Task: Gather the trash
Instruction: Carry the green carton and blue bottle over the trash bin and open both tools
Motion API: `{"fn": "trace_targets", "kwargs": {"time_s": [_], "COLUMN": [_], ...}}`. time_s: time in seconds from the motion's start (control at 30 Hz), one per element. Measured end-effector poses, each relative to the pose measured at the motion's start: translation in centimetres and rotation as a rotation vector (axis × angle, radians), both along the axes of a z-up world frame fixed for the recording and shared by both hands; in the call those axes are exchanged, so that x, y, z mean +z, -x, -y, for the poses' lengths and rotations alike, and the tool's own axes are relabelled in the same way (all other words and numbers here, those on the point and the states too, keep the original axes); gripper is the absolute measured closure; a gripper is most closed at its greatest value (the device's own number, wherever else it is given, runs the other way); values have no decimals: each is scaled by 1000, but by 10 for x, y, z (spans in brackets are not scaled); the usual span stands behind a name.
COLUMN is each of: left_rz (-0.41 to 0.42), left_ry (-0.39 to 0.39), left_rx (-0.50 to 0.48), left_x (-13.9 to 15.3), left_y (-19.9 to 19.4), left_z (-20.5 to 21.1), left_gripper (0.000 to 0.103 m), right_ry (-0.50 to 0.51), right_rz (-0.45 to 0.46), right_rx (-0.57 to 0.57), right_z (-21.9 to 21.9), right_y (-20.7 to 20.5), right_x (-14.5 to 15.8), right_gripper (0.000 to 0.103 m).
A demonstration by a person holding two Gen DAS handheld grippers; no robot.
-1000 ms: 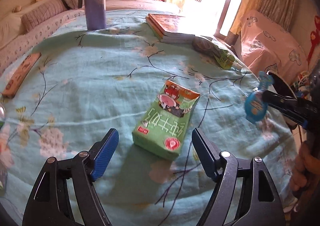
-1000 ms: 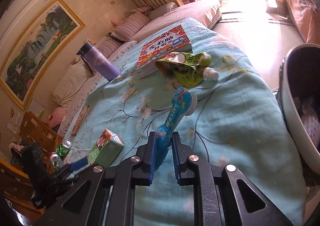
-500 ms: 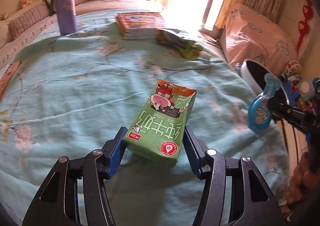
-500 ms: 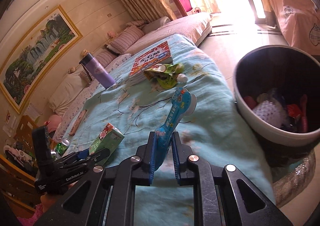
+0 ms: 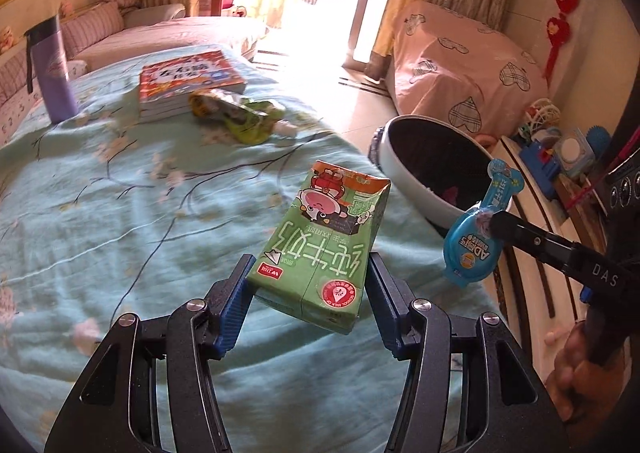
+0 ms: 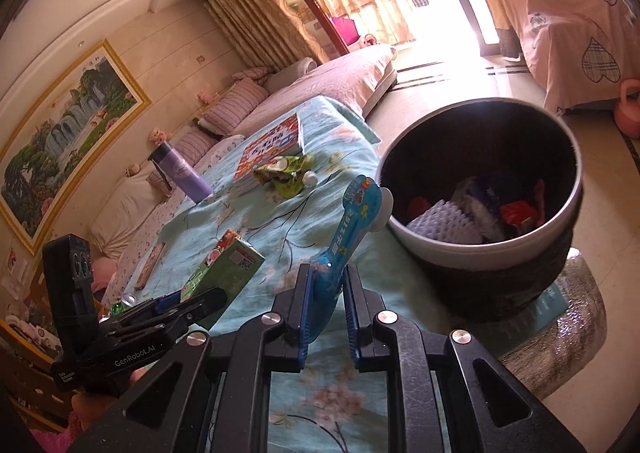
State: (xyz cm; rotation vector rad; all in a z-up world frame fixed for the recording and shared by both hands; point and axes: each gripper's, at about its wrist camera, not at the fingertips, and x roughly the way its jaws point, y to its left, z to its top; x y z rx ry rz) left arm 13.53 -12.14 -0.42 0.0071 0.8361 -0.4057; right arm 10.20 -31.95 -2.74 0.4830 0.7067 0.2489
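My left gripper [image 5: 308,295] is shut on a green milk carton [image 5: 324,241] and holds it above the table's right edge; the carton also shows in the right wrist view [image 6: 224,269]. My right gripper [image 6: 326,289] is shut on a blue bone-shaped plastic wrapper [image 6: 348,229], also seen in the left wrist view [image 5: 476,237]. It hovers beside a round trash bin [image 6: 568,213] holding several pieces of trash; the bin's white rim shows in the left wrist view [image 5: 404,189]. A crumpled green pouch [image 5: 236,113] lies on the table.
The table wears a teal floral cloth [image 5: 120,193]. On it stand a purple bottle [image 5: 52,73] and a stack of books [image 5: 184,81]. A pink covered armchair [image 5: 464,65] and a toy shelf [image 5: 560,157] are at the right. A sofa [image 6: 320,81] stands behind.
My left gripper has closed on the milk carton, lifted it off the cloth and swung right toward the bin. My right gripper has carried the blue wrapper closer to the bin.
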Motion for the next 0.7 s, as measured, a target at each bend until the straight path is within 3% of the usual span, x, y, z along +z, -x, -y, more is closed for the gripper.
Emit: {"fn": "trace_targets", "kwargs": {"time_s": [0.7], "left_rz": [32], "left_ry": [-20], "left_rx": [-80], "left_x": [13], "left_y": [-4], "left_z": [61], "left_gripper": [49], "right_ry": [-1], "right_rz": [48], "right_rx": [-85], "right_z": [54], "right_y": [11], "right_x": [14], "right_gripper": [88]}}
